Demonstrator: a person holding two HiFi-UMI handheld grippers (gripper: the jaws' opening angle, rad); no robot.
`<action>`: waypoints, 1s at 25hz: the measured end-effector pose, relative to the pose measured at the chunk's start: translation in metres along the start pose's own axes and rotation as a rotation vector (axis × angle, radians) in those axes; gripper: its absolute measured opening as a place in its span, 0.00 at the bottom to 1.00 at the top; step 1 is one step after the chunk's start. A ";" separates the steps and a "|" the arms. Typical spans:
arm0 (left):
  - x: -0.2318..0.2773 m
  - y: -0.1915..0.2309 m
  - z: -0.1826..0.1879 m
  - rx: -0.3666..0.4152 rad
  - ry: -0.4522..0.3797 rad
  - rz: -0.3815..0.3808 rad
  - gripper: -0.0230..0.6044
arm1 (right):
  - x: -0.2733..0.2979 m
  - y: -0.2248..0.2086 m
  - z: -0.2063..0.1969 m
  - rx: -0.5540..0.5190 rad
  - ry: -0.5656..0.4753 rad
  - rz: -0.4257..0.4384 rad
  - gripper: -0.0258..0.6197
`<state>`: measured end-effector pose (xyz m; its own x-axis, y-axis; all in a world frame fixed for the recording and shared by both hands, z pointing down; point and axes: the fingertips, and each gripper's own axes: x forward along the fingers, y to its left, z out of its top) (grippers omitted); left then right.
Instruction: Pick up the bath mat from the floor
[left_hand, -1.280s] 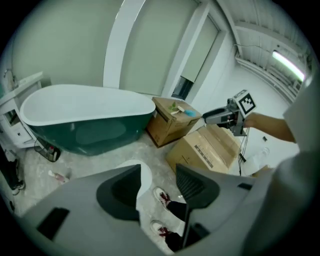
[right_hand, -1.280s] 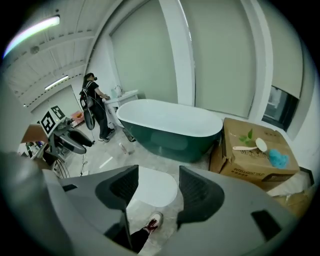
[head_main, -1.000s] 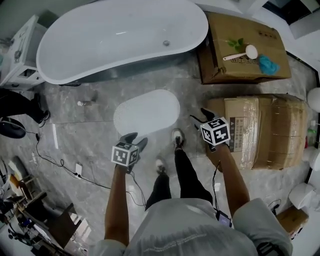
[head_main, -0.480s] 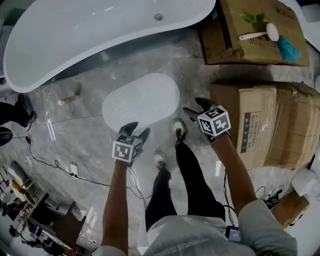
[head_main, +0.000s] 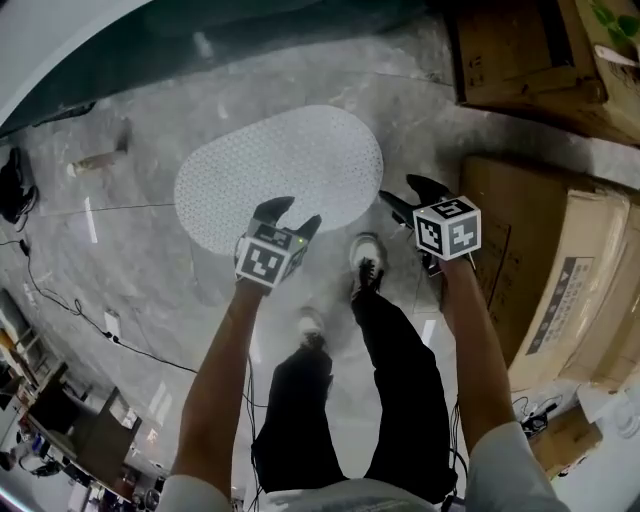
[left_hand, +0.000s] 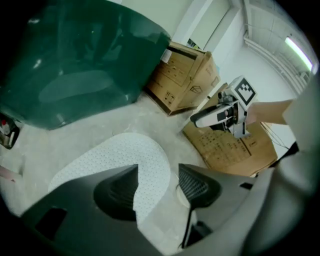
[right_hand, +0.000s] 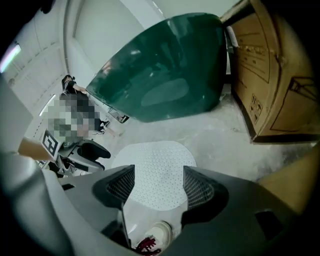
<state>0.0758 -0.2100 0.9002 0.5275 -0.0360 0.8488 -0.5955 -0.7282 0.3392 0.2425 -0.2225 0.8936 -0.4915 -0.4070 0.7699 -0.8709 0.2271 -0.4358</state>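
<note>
Bath mat: white, oval, finely dotted. It lies flat on the grey floor, between the bathtub and the person's shoes.

Left hand-held gripper: pointed steeply down over the mat's near edge. The jaws are spread wide and have just been opening. Its own view shows the mat's edge through the gap, beyond the tips, with the pads not pressing on it. Nothing is pinched. Whether the tips touch the mat, I cannot tell.

Right hand-held gripper: just beside the mat's right end, over bare floor, near the large cardboard box. These jaws are also spread and have just been opening. Through the gap its own view shows the mat's rounded end and, nearer, the toe of one shoe. Nothing is held.

The two grippers are level with each other, one on either side of the forward shoe, both forearms reaching down.

A second cardboard box stands at the upper right, past the tub's end. In both gripper views the tub's outer wall looks dark green and rises just behind the mat.
</note>
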 end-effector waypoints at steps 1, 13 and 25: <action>0.016 0.006 -0.007 0.010 -0.005 -0.002 0.44 | 0.014 -0.005 -0.009 0.000 -0.001 0.004 0.50; 0.165 0.088 -0.050 0.152 -0.093 0.030 0.44 | 0.164 -0.102 -0.060 -0.073 -0.120 -0.072 0.50; 0.198 0.111 -0.090 0.205 -0.180 0.103 0.44 | 0.222 -0.116 -0.074 -0.117 -0.211 -0.115 0.52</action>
<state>0.0596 -0.2366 1.1425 0.5807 -0.2249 0.7824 -0.5262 -0.8370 0.1500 0.2348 -0.2737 1.1496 -0.3884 -0.6086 0.6919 -0.9215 0.2641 -0.2849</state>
